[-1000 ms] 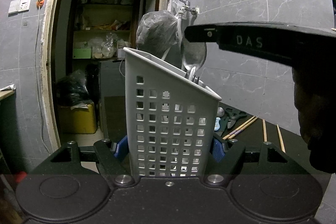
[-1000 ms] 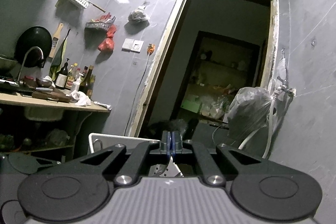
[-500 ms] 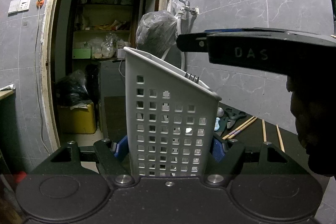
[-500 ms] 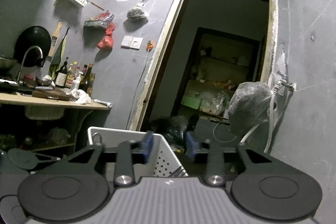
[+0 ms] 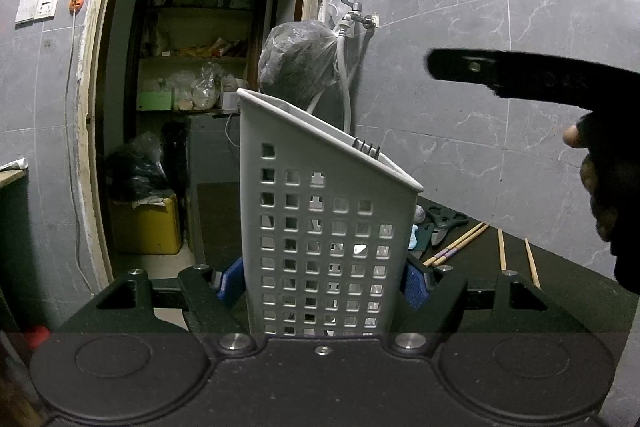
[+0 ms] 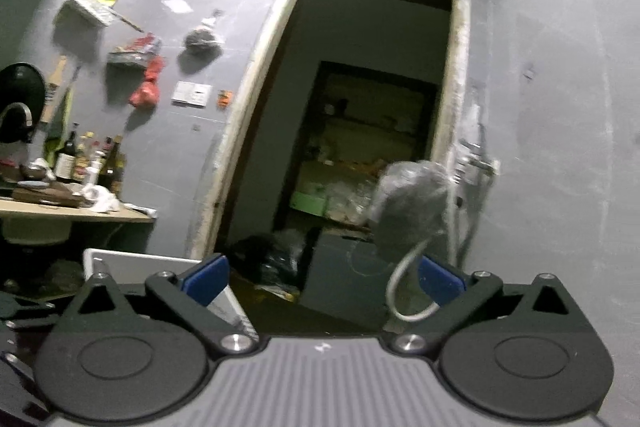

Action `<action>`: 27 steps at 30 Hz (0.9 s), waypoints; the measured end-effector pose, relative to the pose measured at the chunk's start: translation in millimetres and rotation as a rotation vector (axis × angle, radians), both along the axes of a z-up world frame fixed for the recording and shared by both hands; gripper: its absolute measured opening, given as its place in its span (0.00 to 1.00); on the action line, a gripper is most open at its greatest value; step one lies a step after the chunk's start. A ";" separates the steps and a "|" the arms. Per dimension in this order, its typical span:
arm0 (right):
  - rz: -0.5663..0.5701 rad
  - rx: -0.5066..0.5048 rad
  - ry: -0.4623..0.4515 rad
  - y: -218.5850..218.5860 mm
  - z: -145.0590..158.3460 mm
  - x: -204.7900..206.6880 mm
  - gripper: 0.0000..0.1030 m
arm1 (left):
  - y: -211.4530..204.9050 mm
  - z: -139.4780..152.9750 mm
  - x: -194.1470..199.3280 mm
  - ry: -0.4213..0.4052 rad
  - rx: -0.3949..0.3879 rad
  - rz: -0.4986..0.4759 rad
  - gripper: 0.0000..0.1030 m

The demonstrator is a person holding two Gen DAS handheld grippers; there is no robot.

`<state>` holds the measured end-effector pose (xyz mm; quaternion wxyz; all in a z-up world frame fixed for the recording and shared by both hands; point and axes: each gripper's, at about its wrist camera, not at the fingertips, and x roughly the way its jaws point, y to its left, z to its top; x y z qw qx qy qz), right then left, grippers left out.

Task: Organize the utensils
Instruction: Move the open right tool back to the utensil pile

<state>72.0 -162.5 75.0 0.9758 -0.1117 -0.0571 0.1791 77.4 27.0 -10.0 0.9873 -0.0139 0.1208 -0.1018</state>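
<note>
My left gripper (image 5: pixel 323 283) is shut on a white perforated utensil holder (image 5: pixel 320 227), its blue pads pressing both side walls. Fork tines (image 5: pixel 368 148) stick up over the holder's slanted rim. My right gripper (image 6: pixel 322 281) has its jaws opening wide, with nothing between them. In the left wrist view one of its black fingers (image 5: pixel 500 71) reaches in from the upper right, above and to the right of the holder, with a person's hand (image 5: pixel 600 187) behind it. The holder's rim (image 6: pixel 140 261) shows low on the left in the right wrist view.
On the dark table behind the holder lie scissors (image 5: pixel 444 223) and several chopsticks (image 5: pixel 456 247). A bagged bundle (image 5: pixel 296 63) hangs by a wall tap with a hose (image 5: pixel 346 67). An open doorway (image 5: pixel 200 107) is at the left; a counter with bottles (image 6: pixel 80 163) stands further left.
A second ago the right gripper held a spoon over the holder. The spoon has gone down into the holder, the right jaws have opened, and that gripper has drawn back to the right.
</note>
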 end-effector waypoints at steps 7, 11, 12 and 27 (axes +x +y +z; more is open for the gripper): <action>-0.108 0.087 0.087 -42.2 -5.5 15.9 1.00 | 0.0 -0.1 0.0 0.001 0.000 0.000 0.75; -0.141 0.109 0.232 -63.3 -19.9 33.6 1.00 | 0.1 -0.3 0.3 0.000 -0.002 0.000 0.75; -0.149 0.108 0.262 -67.3 -24.1 36.8 1.00 | -0.2 -0.2 0.0 0.000 -0.001 0.000 0.75; -0.229 -0.064 0.564 -65.3 -87.6 70.8 1.00 | -0.2 -0.1 0.1 0.000 -0.001 0.000 0.75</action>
